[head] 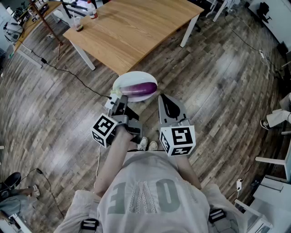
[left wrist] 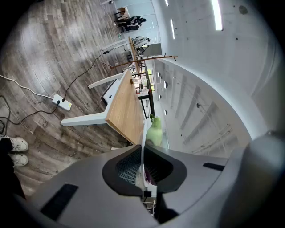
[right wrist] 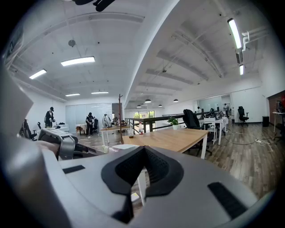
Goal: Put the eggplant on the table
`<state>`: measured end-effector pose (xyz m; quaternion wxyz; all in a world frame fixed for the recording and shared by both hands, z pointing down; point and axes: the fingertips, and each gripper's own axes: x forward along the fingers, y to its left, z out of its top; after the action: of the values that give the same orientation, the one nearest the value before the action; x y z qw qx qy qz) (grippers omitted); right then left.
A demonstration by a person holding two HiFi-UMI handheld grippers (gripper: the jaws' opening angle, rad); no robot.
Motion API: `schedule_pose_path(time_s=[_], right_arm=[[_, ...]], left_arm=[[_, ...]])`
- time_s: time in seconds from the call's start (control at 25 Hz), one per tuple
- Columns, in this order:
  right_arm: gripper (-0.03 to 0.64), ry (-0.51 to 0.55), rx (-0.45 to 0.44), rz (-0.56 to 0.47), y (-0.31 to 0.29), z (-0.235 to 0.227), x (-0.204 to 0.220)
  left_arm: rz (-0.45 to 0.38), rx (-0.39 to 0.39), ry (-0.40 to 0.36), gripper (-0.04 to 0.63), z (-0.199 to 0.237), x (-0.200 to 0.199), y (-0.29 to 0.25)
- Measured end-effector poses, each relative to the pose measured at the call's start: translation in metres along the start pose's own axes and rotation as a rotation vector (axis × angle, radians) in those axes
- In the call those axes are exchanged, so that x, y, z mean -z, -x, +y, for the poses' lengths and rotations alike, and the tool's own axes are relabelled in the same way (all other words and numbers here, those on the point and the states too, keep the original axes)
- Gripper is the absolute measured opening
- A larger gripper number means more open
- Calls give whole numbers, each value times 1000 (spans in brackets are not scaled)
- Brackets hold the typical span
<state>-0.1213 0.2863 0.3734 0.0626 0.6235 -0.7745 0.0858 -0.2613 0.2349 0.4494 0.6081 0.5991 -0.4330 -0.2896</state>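
A purple eggplant lies on a white plate that hangs in the air just in front of the wooden table. My left gripper is shut on the plate's near-left rim. In the left gripper view the plate shows edge-on between the pads, with the eggplant's green stem end beyond them. To the right of the plate, my right gripper is shut and holds nothing. In its own view the right gripper looks toward the table.
A bottle and a cup stand at the table's far left corner. Cables and a power strip lie on the wooden floor. Another desk stands at the upper left, and office chairs at the right.
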Motion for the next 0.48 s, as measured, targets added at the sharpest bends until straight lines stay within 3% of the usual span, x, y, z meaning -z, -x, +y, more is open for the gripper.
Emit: schedule_pose_path(time_s=[0.48], right_arm=[[18, -48, 14, -18, 7, -10, 2]], left_arm=[[-6, -14, 0, 23, 0, 5, -4]])
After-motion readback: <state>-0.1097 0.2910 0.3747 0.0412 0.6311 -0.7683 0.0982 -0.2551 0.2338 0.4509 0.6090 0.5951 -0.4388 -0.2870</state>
